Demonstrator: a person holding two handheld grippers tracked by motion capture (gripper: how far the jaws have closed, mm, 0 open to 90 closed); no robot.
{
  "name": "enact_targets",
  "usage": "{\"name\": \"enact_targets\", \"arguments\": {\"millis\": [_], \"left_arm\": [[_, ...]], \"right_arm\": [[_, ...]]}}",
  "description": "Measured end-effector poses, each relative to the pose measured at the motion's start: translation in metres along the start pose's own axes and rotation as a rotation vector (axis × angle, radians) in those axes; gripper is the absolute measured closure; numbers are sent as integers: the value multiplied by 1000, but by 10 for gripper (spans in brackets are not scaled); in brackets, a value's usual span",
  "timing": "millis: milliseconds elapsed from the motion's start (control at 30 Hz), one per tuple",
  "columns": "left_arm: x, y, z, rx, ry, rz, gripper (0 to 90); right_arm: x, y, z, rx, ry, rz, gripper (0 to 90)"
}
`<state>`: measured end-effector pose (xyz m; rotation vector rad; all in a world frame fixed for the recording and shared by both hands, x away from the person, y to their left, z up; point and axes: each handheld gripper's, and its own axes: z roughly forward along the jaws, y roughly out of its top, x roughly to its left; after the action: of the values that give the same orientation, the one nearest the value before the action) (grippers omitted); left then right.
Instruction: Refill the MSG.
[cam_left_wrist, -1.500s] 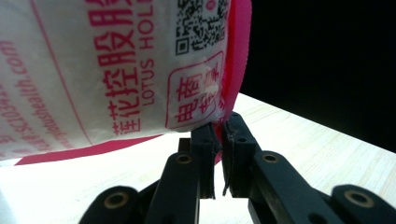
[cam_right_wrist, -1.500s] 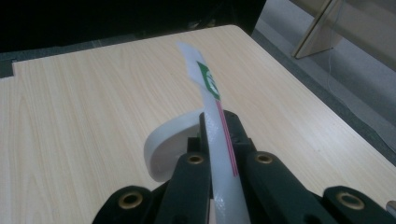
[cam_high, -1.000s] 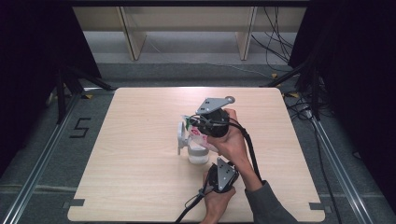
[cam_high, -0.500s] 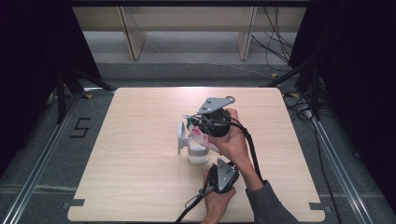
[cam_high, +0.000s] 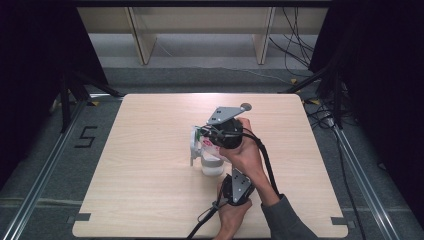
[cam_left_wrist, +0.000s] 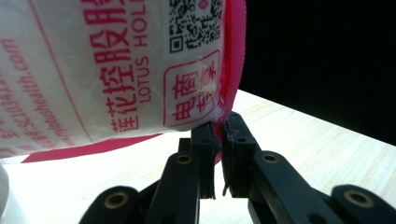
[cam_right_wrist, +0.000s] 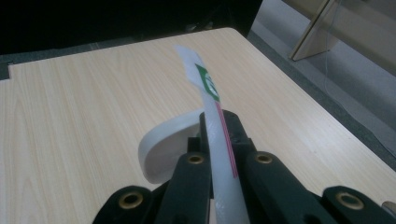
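Risk of spilling: white-and-pink printed plastic pouch (cam_left_wrist: 116, 70) held over white plastic jug (cam_high: 210, 162) at table (cam_high: 150, 150) centre, could slip or miss. Left gripper (cam_left_wrist: 218, 135) clenched on pouch's lower corner, hand low near table edge. Right gripper (cam_right_wrist: 219, 135) clamped on pouch's top edge, raised above jug.

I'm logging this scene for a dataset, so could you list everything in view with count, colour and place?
packet: 1, white with pink print and a QR code, held over the cup, pinched by both hand-held grippers
cup: 1, white, with a handle, table centre
table: 1, light wood, centre
number marking: 1, black, on the floor left of the table
cables: several, black, floor beyond the table
left hand-held gripper: 1, black, shut on the packet's lower corner
right hand-held gripper: 1, black, shut on the packet's edge
hands: 2, near edge
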<state>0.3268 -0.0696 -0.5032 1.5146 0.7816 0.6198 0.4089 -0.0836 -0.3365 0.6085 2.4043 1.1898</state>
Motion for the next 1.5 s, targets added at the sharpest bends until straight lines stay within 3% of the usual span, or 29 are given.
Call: {"name": "enact_targets", "arguments": {"millis": [300, 433, 533, 633, 1200, 1300, 1500], "left_arm": [[0, 3, 3, -3, -9, -14, 838], [0, 3, 4, -2, -11, -13, 838], [-1, 4, 4, -6, -11, -15, 838], [-1, 4, 4, -11, -7, -15, 838], [-2, 4, 3, -10, -1, -12, 837], [-3, 4, 3, -8, -4, -10, 837], [-2, 4, 3, -14, -7, -28, 837]], "right_arm": [[-1, 1, 1, -2, -7, -34, 900], [-1, 1, -1, 2, -3, -12, 900], [-2, 1, 0, 5, 8, -38, 900], [0, 2, 0, 10, 5, -13, 900], [3, 3, 1, 26, 1, -26, 900], [1, 3, 0, 16, 0, -46, 900], [3, 3, 2, 26, 2, -41, 900]]}}
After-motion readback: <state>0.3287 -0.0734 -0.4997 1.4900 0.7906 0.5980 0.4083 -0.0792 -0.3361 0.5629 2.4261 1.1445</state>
